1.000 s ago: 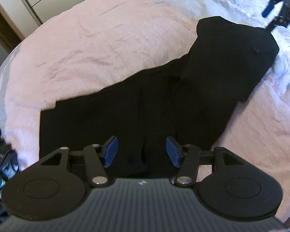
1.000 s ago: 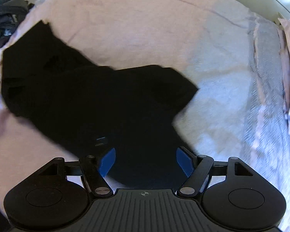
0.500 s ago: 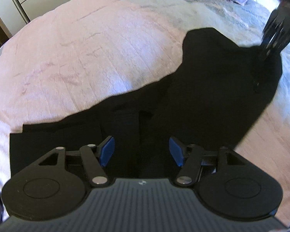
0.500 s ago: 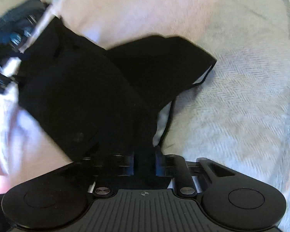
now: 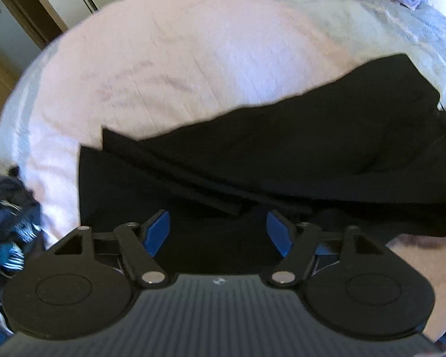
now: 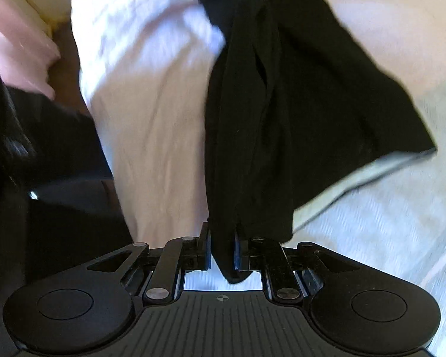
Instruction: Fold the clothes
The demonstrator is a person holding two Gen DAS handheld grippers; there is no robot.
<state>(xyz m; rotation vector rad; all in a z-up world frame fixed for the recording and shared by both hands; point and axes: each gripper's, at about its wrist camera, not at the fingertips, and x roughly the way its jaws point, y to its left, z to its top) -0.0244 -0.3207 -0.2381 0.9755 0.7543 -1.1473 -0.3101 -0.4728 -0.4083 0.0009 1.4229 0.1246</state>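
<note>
Gripping a bunched edge of the black garment (image 6: 252, 104), the right gripper (image 6: 222, 251) has its jaws nearly together, fabric pinched between the pads; they have just been closing onto it. This hold probably serves to carry one end of the garment across for a fold, since the cloth trails away from the jaws in long vertical pleats with one flap spreading to the side.

The left gripper (image 5: 218, 232) has its blue pads (image 5: 157, 232) wide apart and pressing on nothing; the jaws have just been opening. It hovers over the near part of the garment, likely placed to take a second edge or pin the cloth.

The garment lies across the pale pink bedspread (image 5: 178, 68), partly doubled over itself, with a narrow straight band, perhaps a hem or waistband, running diagonally. Its surface is uniformly black and matte. A heap of blue patterned clothing (image 5: 6, 232) sits at the bed's edge.
</note>
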